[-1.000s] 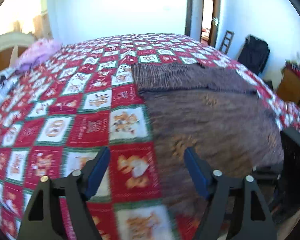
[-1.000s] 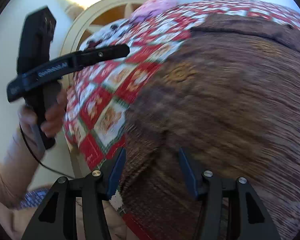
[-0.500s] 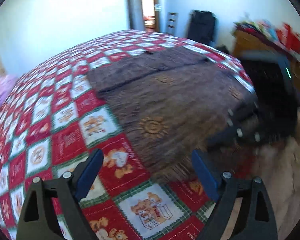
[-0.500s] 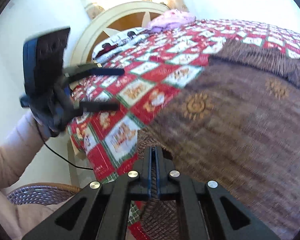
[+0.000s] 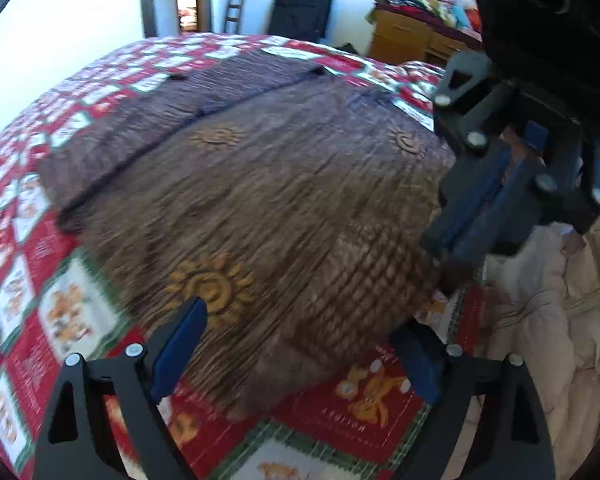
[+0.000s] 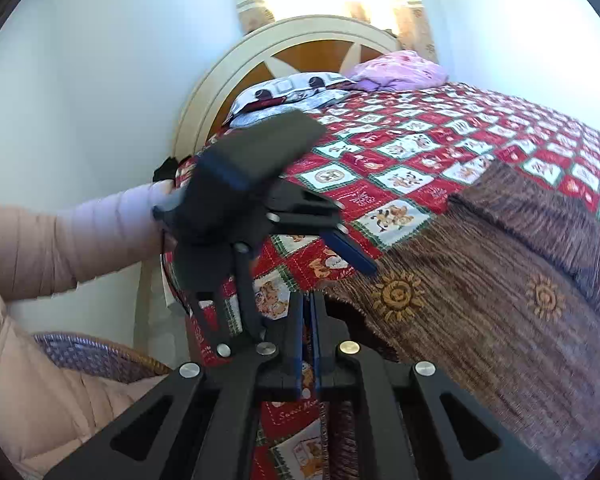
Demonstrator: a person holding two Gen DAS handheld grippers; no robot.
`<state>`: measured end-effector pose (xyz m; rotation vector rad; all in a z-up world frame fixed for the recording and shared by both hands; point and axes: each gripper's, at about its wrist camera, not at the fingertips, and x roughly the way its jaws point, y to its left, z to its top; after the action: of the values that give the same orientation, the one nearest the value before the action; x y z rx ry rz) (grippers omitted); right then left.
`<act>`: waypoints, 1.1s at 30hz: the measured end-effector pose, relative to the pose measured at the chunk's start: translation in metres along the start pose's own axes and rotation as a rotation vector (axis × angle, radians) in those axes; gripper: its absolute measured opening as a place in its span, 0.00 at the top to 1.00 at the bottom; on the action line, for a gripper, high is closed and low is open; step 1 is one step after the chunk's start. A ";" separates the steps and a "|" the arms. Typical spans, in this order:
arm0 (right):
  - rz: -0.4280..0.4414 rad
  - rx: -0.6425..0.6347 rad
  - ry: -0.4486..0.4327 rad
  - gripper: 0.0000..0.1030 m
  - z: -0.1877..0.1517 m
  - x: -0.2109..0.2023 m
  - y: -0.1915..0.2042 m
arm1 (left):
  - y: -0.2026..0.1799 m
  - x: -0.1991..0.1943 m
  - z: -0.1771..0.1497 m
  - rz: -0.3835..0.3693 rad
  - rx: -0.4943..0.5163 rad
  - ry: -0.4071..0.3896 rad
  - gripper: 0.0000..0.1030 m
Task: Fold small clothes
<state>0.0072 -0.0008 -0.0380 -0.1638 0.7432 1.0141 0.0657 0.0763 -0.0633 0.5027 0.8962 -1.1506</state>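
Brown garment lies flat on the bed's patchwork quilt. Left gripper: fingers spread, straddling the hem. Right gripper: clenched on the garment's corner. Only the right view shows the headboard; only the left, the dresser.

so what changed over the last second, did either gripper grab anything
The right gripper closed its jaws on the near edge of the brown cloth; a second ago they were open over it. The left gripper swung right toward that edge, jaws still open, holding nothing. The cloth still lies spread on the quilt.
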 end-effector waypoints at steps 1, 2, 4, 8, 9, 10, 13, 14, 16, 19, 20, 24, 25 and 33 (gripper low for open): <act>-0.003 -0.009 0.002 0.97 0.001 -0.001 0.000 | -0.002 0.006 0.001 0.000 0.013 0.016 0.20; -0.007 -0.014 0.005 0.97 0.002 -0.001 -0.002 | -0.005 0.012 0.002 0.011 0.030 0.036 0.37; -0.009 -0.011 0.007 0.97 0.002 -0.002 -0.006 | -0.008 0.021 0.000 0.035 0.038 0.062 0.62; -0.035 0.024 0.011 0.97 -0.002 -0.002 -0.021 | -0.011 0.020 -0.004 0.043 -0.026 0.002 0.84; -0.035 0.036 0.003 0.97 -0.003 -0.003 -0.025 | -0.011 0.019 -0.005 0.045 -0.059 -0.016 0.84; -0.045 0.052 -0.008 0.97 -0.003 -0.005 -0.029 | -0.011 0.016 -0.004 0.057 -0.111 -0.047 0.85; -0.070 0.179 -0.066 0.97 -0.002 -0.016 -0.057 | -0.005 0.008 -0.001 0.048 -0.233 -0.114 0.89; -0.074 0.263 -0.105 0.97 -0.003 -0.025 -0.074 | -0.002 0.003 0.002 0.054 -0.274 -0.137 0.89; -0.111 0.382 -0.207 0.97 -0.008 -0.053 -0.098 | 0.007 -0.004 0.006 0.053 -0.348 -0.170 0.89; -0.231 0.480 -0.287 0.97 -0.025 -0.097 -0.117 | 0.020 -0.006 0.006 0.067 -0.416 -0.200 0.89; -0.296 0.513 -0.294 0.96 -0.037 -0.117 -0.121 | 0.025 -0.003 0.005 0.068 -0.434 -0.196 0.89; -0.427 0.637 -0.218 0.96 -0.085 -0.168 -0.119 | 0.031 0.024 0.000 0.032 -0.467 -0.109 0.89; -0.445 0.667 -0.189 0.94 -0.097 -0.176 -0.114 | 0.029 0.023 -0.002 0.020 -0.460 -0.124 0.84; -0.472 0.693 -0.026 0.32 -0.166 -0.191 -0.058 | 0.023 0.025 0.024 -0.073 -0.398 -0.144 0.14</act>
<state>-0.0859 -0.2428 -0.0533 0.2666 0.9377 0.2761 0.0988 0.0528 -0.0725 0.0615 0.9929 -1.0257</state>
